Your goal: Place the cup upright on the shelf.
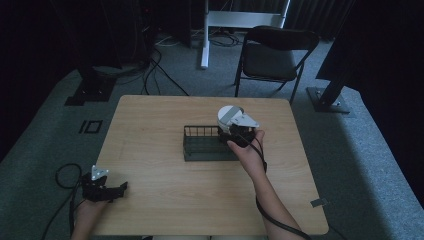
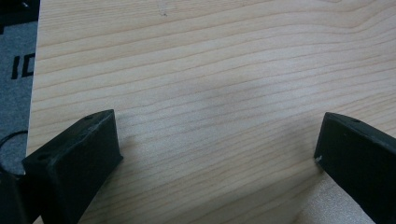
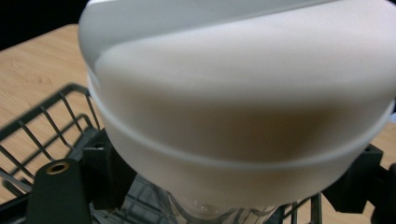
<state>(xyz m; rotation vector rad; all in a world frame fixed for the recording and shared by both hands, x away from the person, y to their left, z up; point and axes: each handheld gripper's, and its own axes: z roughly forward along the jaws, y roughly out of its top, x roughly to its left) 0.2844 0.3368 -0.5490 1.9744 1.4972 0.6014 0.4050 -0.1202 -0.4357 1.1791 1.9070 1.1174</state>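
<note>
Two hand-held grippers: left (image 1: pixel 121 188) spread on wood table (image 1: pixel 165 200); right (image 1: pixel 234 134) seemingly pinching white container (image 1: pixel 229 115).

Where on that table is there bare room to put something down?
Nearly all of the wooden table is bare: the whole near strip between the left gripper and the right forearm, the left side beside the black wire rack, and the far edge behind it. It is crowded only mid-table, where the right gripper holds a white cup over the rack.
</note>
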